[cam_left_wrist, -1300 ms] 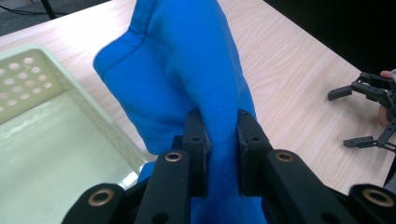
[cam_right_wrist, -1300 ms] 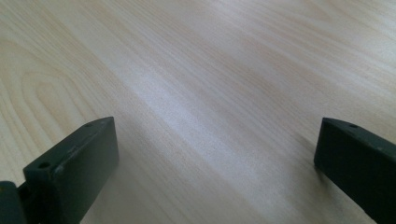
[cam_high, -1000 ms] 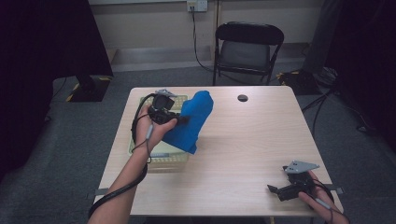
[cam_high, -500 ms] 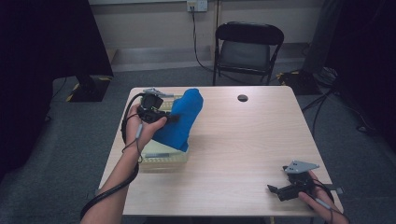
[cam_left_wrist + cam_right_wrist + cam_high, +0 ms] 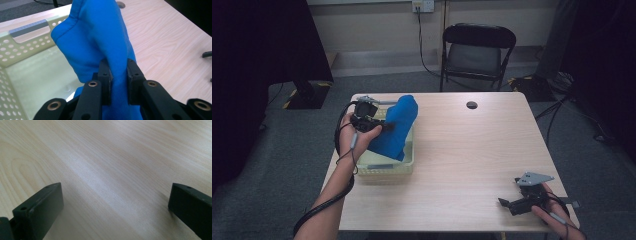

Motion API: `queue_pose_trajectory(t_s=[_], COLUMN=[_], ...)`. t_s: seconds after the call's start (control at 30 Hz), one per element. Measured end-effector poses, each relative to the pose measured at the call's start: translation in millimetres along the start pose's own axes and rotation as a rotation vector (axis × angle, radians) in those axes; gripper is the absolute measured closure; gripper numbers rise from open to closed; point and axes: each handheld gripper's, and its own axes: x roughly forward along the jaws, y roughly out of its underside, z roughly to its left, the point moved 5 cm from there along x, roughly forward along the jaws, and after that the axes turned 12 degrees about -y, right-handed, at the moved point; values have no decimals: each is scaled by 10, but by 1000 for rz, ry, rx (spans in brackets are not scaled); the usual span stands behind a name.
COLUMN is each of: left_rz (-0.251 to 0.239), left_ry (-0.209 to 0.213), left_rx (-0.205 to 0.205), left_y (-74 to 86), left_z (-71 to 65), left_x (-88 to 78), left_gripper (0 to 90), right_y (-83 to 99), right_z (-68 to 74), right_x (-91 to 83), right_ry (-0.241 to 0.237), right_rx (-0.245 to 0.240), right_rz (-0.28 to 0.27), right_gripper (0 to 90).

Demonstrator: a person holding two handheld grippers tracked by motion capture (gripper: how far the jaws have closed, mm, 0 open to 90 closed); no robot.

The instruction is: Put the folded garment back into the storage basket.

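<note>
Left gripper (image 5: pixel 384 126) raised over the pale green perforated basket (image 5: pixel 384 167); its two black jaws are clamped on a fold of the blue cloth (image 5: pixel 394 127); in the left gripper view the cloth (image 5: pixel 100 40) is pinched between the jaws and rises in a bunched peak ahead of the left gripper (image 5: pixel 117 75), with more fabric hanging below the jaws toward the basket floor. Basket (image 5: pixel 27 62) lies to the camera's left of the jaws and beneath them; its rim with a grey handle strip sits farther out from the jaws; bare light-wood table (image 5: pixel 170 42) lies to the camera's right of the jaws.

In the high view the lower end of the cloth reaches down into the basket, while the upper end stands above the gripper; whether the cloth touches the basket floor cannot be told. Left hand (image 5: pixel 354 137) wraps the gripper body; cable loops from it back along the forearm.

Right gripper (image 5: pixel 507 202) low at the table's near corner on the person's right, well apart from the left gripper and cloth; jaws spread wide with nothing between them; the right gripper view shows the right gripper (image 5: pixel 115 202) close over plain wood grain. Right hand (image 5: pixel 554 210) holds it from behind.

Beyond both grippers, a small dark round disc (image 5: pixel 471 105) on the table; a black folding chair (image 5: pixel 477 50) past the far edge.
</note>
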Motion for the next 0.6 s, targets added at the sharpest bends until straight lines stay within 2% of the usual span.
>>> queue_pose_trajectory(t_s=[0.3,0.6], left_rz=[8,2], left_ry=[-29,-24], left_rx=[-27,-62], left_y=[41,92], left_z=[112,224], left_x=[96,202], left_gripper=[774,773], right_y=[0,0], right_z=[0,0], right_x=[0,0], right_ry=[0,0], right_rx=[0,0], right_rz=[0,0], right_gripper=[0,0])
